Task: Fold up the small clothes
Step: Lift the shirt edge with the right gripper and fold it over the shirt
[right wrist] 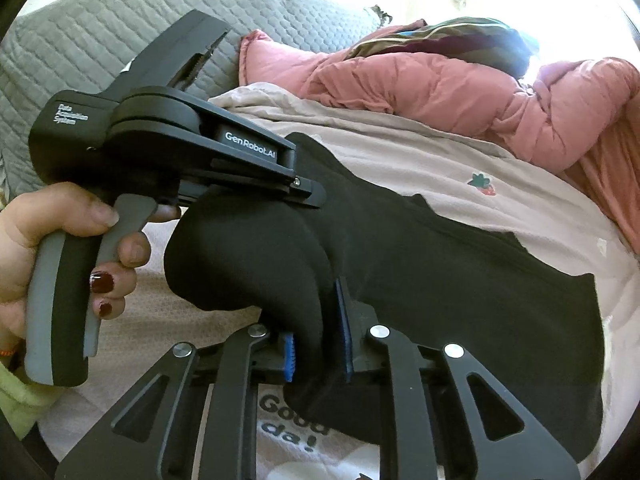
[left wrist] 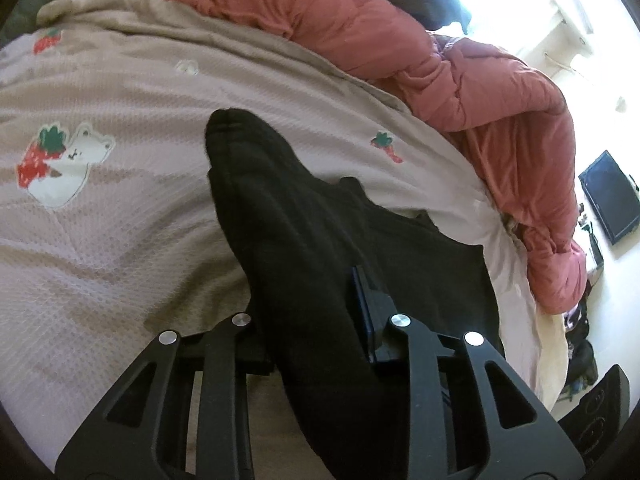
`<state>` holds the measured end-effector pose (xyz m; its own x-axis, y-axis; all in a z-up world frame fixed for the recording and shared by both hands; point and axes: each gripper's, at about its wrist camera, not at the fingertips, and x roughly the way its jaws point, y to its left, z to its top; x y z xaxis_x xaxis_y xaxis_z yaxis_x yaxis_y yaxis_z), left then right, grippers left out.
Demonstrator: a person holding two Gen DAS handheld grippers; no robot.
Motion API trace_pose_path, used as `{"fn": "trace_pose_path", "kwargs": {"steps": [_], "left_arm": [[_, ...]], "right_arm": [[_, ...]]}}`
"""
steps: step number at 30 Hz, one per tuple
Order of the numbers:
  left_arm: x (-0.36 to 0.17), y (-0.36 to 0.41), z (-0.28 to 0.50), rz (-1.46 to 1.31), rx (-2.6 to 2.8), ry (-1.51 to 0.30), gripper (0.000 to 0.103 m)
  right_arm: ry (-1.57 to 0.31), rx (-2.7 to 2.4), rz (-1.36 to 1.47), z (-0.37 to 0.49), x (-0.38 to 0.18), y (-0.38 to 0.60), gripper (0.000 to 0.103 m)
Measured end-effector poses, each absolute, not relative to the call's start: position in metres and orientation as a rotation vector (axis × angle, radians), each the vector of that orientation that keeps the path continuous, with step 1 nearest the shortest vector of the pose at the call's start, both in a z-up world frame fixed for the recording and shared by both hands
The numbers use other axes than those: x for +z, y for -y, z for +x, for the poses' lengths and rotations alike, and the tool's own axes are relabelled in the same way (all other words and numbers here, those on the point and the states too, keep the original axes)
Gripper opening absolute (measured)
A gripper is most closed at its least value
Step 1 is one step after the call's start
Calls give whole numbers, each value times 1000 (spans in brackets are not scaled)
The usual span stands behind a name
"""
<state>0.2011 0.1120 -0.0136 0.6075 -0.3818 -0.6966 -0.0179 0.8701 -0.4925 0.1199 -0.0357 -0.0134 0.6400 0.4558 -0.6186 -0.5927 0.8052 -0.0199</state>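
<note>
A small black garment (left wrist: 296,216) lies on a beige strawberry-print blanket (left wrist: 120,184) on the bed. My left gripper (left wrist: 320,320) is shut on a raised fold of the black garment, which runs between its fingers toward the camera. In the right wrist view the garment (right wrist: 440,280) spreads to the right, and my right gripper (right wrist: 316,344) is shut on a bunched fold of it between its blue pads (right wrist: 344,332). The left gripper (right wrist: 308,192) shows there too, held by a hand, clamped on the same garment just above.
A pink puffy duvet (left wrist: 460,88) is heaped along the far and right side of the bed. A grey quilted cushion (right wrist: 100,40) stands at the back left. The bed edge and floor with a dark screen (left wrist: 608,196) lie to the right.
</note>
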Motion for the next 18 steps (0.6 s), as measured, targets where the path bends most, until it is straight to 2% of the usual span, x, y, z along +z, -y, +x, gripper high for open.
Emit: {"fn": "trace_pose_path", "kwargs": {"steps": [18], "left_arm": [[31,-46,185,-393,-249,-870,21]], "right_arm": [[-611,578,-60,107,8,104,11]]}}
